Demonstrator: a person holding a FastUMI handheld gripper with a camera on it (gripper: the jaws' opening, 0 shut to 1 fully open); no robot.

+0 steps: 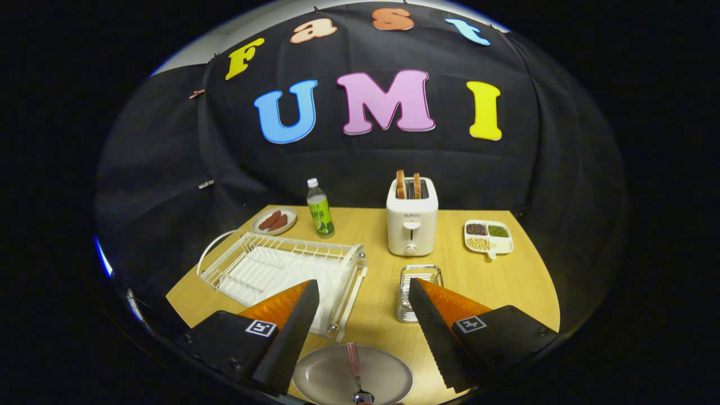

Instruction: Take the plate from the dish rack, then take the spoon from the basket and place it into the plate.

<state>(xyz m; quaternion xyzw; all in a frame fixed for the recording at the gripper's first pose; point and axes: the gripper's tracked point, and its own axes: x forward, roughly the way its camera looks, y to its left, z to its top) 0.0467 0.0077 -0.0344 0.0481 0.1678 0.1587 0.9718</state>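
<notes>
Fingers of the gripper [360,315] are seen spread wide apart, with nothing held between them. Between the fingers, close in, a grey plate [326,378] is set on the wooden table [495,281]. A spoon [355,374] is laid in the plate, its long axis running straight along the fingers' direction: the bowl lies at the near end, the patterned handle points away, toward the far side of the table. Just beyond the right fingertip a small wire basket [419,281] is seen; its contents cannot be made out. Beyond the left finger a white dish rack [281,264] is placed, with no dishes in it. Farther ahead a toaster [412,222] holds two slices of toast. To its left a bottle [319,208] and a small dish [274,220] of sausages are set; to its right, a divided tray [488,236] holds beans and grains.
</notes>
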